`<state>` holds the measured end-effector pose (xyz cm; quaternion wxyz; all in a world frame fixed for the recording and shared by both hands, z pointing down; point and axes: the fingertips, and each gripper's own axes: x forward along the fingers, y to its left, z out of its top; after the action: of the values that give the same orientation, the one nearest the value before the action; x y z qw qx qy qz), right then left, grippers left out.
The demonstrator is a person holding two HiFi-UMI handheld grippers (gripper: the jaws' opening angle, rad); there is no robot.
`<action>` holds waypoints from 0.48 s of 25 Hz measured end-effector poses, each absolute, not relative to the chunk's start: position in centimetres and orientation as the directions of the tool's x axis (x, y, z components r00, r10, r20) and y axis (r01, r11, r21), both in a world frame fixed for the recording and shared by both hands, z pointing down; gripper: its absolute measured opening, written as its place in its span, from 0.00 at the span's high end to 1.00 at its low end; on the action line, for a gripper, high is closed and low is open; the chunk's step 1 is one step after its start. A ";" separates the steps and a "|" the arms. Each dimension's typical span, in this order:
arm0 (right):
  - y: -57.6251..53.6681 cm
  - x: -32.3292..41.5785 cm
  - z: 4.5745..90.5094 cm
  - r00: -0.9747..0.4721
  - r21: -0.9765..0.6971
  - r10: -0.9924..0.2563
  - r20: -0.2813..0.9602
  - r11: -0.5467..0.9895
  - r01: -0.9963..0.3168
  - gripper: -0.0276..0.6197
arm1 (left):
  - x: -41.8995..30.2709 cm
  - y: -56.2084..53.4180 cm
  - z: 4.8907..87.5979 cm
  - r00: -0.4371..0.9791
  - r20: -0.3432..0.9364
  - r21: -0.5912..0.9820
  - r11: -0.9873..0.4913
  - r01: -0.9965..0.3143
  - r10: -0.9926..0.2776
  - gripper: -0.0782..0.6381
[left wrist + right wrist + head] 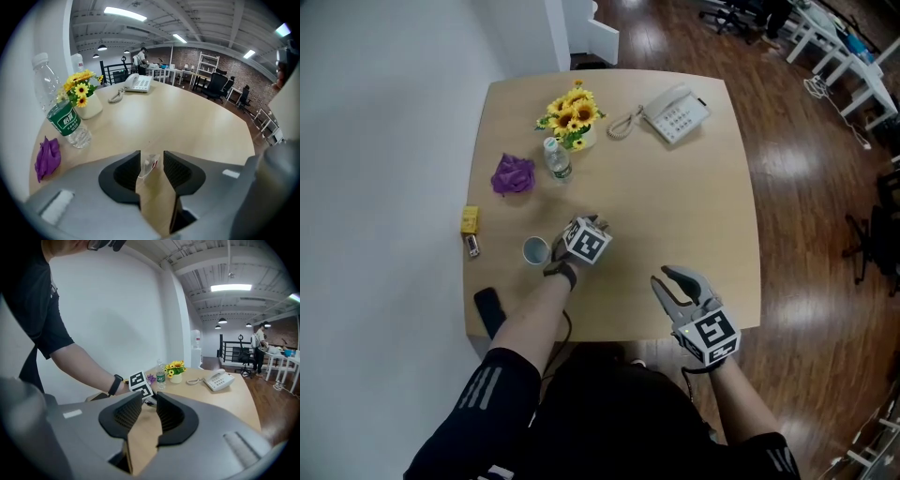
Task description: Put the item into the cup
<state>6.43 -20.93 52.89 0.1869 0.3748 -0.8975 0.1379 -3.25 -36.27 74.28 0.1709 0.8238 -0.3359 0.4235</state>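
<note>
Clear, crinkly plastic is making the small packet (148, 165) look feather-light, limp and slippery. It is sitting between the jaws of the left gripper (152, 158), which are closing round it but not yet pinching, just beside the cup (535, 250). Gripping across its middle, flat faces against the pads, is looking safest. The right gripper (149, 404) is hovering part-open, holding nothing.

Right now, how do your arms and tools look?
The left tool and right tool are grey with dark ribbed pads and black-and-white marker cubes. Short black sleeves, pale stripes; black wristband. The left jaws are closing, a clear packet between them.
</note>
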 end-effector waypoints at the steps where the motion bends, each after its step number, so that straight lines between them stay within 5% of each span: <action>1: -20.9 6.5 53.0 -0.647 -0.108 -0.625 0.438 0.677 -0.728 0.78 | -3.2 -36.4 74.4 0.414 0.814 -0.005 -0.719 -0.695 -0.407 0.70; 9: -20.3 8.4 53.8 -0.613 -0.131 -0.643 0.458 0.634 -0.762 0.78 | -2.9 -36.9 75.1 0.389 0.827 -0.043 -0.736 -0.676 -0.405 0.89; 12: -20.0 8.9 53.8 -0.601 -0.134 -0.650 0.464 0.620 -0.773 0.78 | -3.2 -36.8 74.3 0.397 0.814 -0.044 -0.727 -0.685 -0.423 0.89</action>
<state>8.90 -20.02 53.76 0.1889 0.4045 -0.8799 0.1629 -3.15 -36.80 74.30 0.1510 0.8219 -0.3372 0.4335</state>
